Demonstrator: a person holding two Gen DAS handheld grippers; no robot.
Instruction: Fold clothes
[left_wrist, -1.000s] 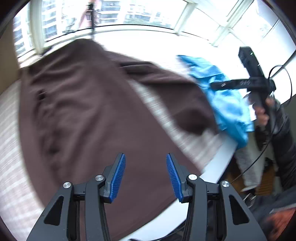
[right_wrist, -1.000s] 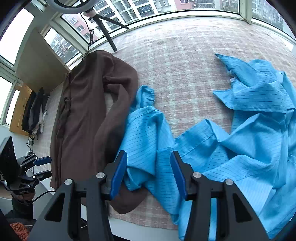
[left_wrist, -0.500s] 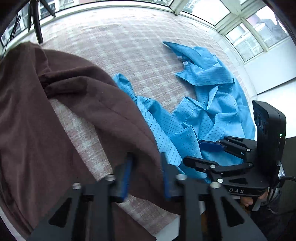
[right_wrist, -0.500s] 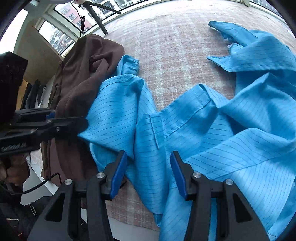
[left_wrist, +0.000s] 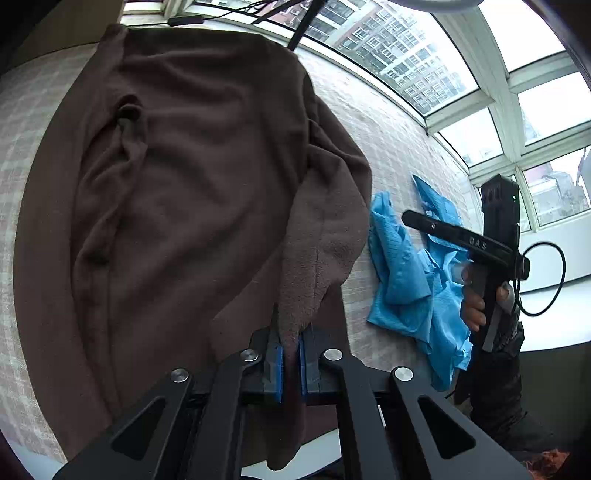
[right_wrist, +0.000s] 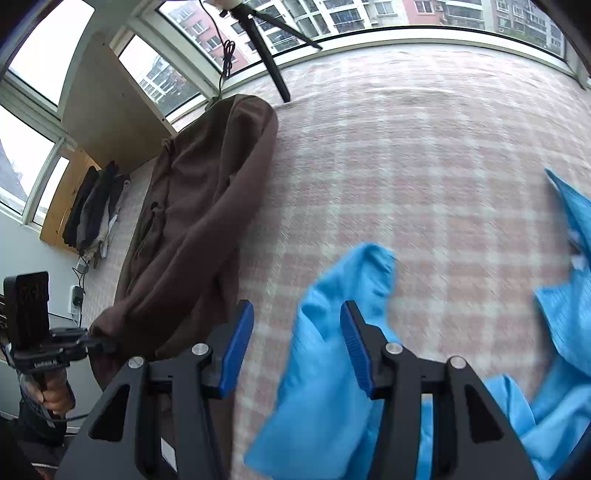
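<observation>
The left gripper (left_wrist: 290, 354) points steeply down at the near edge of the pink-and-white checked bed cover (right_wrist: 424, 155), its blue pads pinched on the cuff end of a sleeve of the dark brown fleece garment (left_wrist: 184, 192), which rises into the jaws as a narrow fold. That brown garment lies spread lengthwise from the near edge toward the far, window-side edge, taking up the left part of the cover. The right gripper (right_wrist: 297, 347) also tilts steeply downward, its jaws standing about half apart with nothing pressed between them; a fold of the light blue pinstriped shirt (right_wrist: 325, 354) lies below the gap and the right finger. In the left wrist view a hand (left_wrist: 474, 299) grips the right tool's handle beside the crumpled blue shirt, near the cover's right end. Between the two garments a broad strip of checked cover lies bare, running back to the far edge under the windows.
</observation>
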